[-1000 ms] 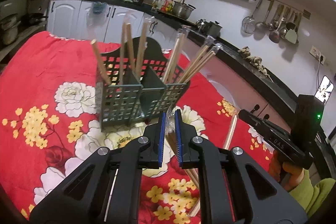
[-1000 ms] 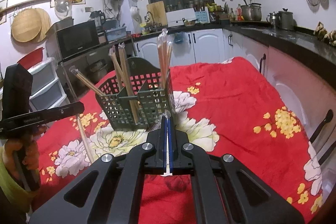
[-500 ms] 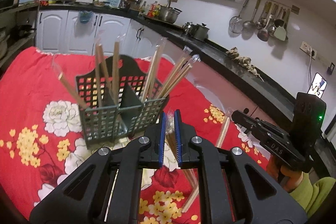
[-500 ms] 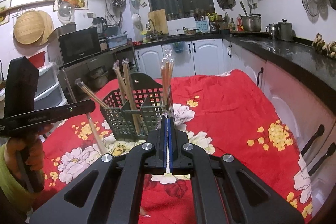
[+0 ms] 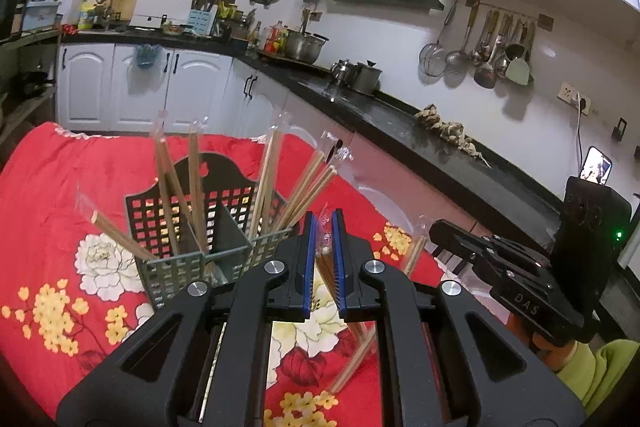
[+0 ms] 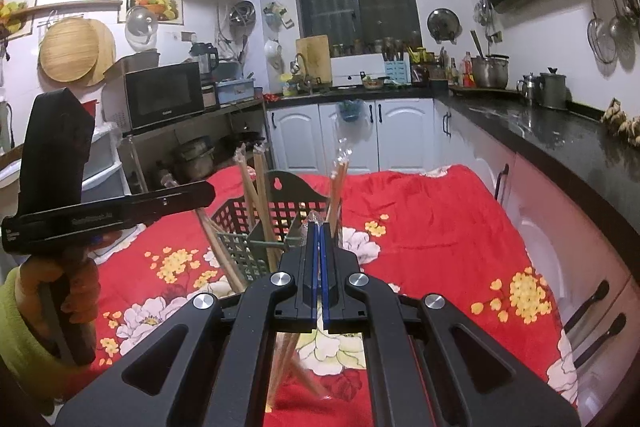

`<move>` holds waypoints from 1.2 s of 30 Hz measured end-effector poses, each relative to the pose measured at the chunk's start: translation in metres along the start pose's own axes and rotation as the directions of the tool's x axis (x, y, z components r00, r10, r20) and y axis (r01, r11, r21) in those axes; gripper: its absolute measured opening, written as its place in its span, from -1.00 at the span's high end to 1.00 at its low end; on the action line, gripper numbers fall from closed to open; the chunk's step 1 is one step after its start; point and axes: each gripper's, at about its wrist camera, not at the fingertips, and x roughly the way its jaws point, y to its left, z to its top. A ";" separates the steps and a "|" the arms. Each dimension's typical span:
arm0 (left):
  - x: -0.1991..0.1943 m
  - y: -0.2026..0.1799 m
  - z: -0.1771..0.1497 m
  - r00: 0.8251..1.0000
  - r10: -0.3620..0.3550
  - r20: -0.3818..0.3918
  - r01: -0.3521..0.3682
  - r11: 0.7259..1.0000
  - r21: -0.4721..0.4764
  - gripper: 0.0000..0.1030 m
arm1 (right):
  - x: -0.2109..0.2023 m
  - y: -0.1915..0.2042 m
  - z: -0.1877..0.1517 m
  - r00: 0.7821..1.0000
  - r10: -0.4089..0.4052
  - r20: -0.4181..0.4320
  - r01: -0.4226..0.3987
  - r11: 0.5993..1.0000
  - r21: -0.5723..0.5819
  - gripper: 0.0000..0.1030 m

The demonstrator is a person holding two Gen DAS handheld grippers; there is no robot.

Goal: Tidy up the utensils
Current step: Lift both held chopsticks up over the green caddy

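Left wrist, left gripper (image 5: pixel 322 227) clamping wrapped chopsticks (image 5: pixel 325 253)

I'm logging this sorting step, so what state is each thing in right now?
Left gripper: shut on a wrapped chopstick pair.
Right gripper: shut on another wrapped pair, hanging below.
Utensil caddy: upright, wrapped chopsticks standing in both compartments.
Red floral cloth: spread flat.

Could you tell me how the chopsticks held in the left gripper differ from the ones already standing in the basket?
The held chopsticks are pinched between the left gripper's pads and hang down over the red cloth; the basket chopsticks stand loose in the basket. The held pair is alone; the basket ones are several pairs, leaning different ways. Both kinds are pale wood in clear plastic sleeves.
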 end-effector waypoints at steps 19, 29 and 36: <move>-0.014 -0.011 0.032 0.996 -0.011 0.092 0.008 1.000 0.030 0.91 | -0.006 0.018 0.040 0.996 0.023 0.082 -0.018 0.998 -0.068 0.97; -0.027 -0.012 0.050 0.990 0.005 0.142 -0.012 0.999 0.044 0.92 | -0.009 0.027 0.055 0.993 0.038 0.108 -0.026 0.993 -0.113 0.97; -0.038 -0.011 0.066 0.983 0.035 0.181 -0.046 0.997 0.056 0.92 | -0.008 0.033 0.071 0.989 0.054 0.136 -0.036 0.990 -0.135 0.97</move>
